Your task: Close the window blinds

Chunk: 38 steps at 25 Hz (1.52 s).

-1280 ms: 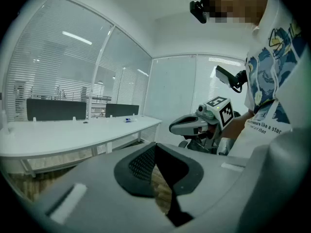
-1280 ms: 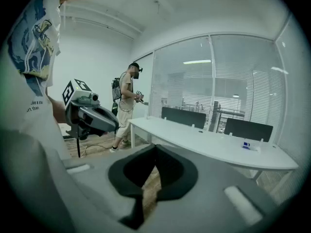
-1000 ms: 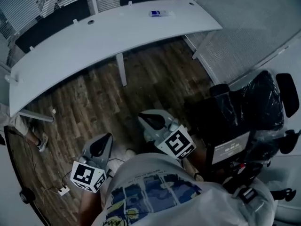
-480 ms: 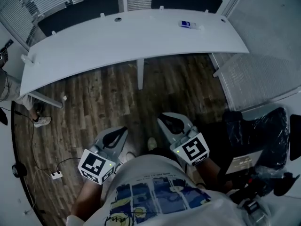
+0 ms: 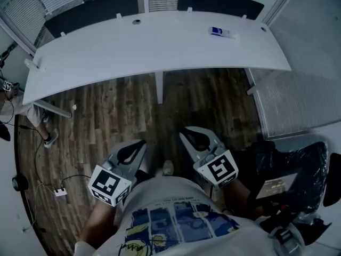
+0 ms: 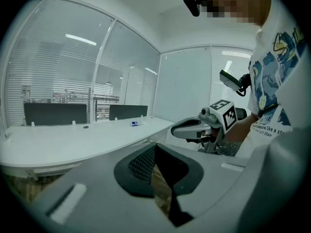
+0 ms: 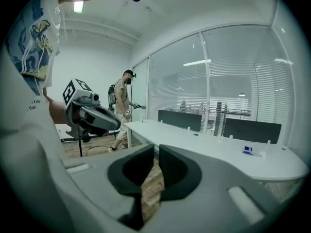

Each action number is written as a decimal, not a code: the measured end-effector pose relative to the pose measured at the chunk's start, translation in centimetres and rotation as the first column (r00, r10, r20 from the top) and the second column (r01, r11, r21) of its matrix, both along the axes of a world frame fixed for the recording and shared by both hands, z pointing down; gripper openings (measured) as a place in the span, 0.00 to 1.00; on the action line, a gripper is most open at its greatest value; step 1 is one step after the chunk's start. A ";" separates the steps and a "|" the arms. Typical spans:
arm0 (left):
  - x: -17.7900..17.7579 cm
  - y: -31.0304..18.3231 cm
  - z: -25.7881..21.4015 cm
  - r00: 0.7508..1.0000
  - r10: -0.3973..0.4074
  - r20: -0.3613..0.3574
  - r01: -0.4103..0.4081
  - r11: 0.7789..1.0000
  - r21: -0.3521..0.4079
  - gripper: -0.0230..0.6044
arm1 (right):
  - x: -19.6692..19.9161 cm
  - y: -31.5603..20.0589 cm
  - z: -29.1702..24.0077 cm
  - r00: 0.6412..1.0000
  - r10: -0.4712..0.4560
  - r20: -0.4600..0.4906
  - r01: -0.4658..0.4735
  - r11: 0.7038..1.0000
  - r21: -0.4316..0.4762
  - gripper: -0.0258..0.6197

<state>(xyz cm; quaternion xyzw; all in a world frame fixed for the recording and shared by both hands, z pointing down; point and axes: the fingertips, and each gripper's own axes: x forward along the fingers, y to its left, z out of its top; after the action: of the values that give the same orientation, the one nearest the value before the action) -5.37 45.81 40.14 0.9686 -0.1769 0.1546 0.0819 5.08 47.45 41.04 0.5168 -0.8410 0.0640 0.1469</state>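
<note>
Left gripper (image 5: pixel 139 144) and right gripper (image 5: pixel 187 132) are held side by side, low in front of the person, over the brown wood-plank floor (image 5: pixel 106 111). Both point toward the long curved white desk (image 5: pixel 133 47).

The white slatted window blinds (image 5: pixel 21 7) hang beyond the desk's far edge, behind the glazing. They are well apart from both grippers, and neither gripper touches them.

The desk spans the whole width between the grippers and the blinds. Two dark rectangular partition panels (image 5: pixel 90 15) stand along its far edge. A small blue-and-white packet (image 5: pixel 219 32) lies near the desk's far right corner. A black office chair wrapped in clear plastic (image 5: pixel 287 169) stands just right of the right gripper. A white power strip with its cable (image 5: pixel 59 192) lies on the floor to the left. A second person (image 7: pixel 124 110) stands past the desk's left end.

Left gripper: clenched, pads meeting at the tips, nothing between them. Right gripper: jaws have just been opening and now stand released by a narrow slit, holding nothing.
</note>
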 end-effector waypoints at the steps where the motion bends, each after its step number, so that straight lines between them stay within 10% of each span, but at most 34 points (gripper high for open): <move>1: 0.5 -0.3 0.1 1.000 -0.005 0.000 0.005 1.000 -0.004 0.04 | 0.5 -0.3 0.2 1.000 -0.004 -0.001 0.004 1.000 -0.001 0.07; 38: -1.0 -29.4 0.0 0.997 0.072 -0.033 -0.071 0.997 0.013 0.04 | 0.3 -31.1 0.5 0.992 0.106 -0.065 -0.106 0.994 0.004 0.10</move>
<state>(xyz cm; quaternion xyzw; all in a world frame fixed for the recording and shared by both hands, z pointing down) -6.41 16.37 40.19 0.9772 -0.1416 0.1403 0.0736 5.40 16.38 41.52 0.5624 -0.8073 0.0545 0.1704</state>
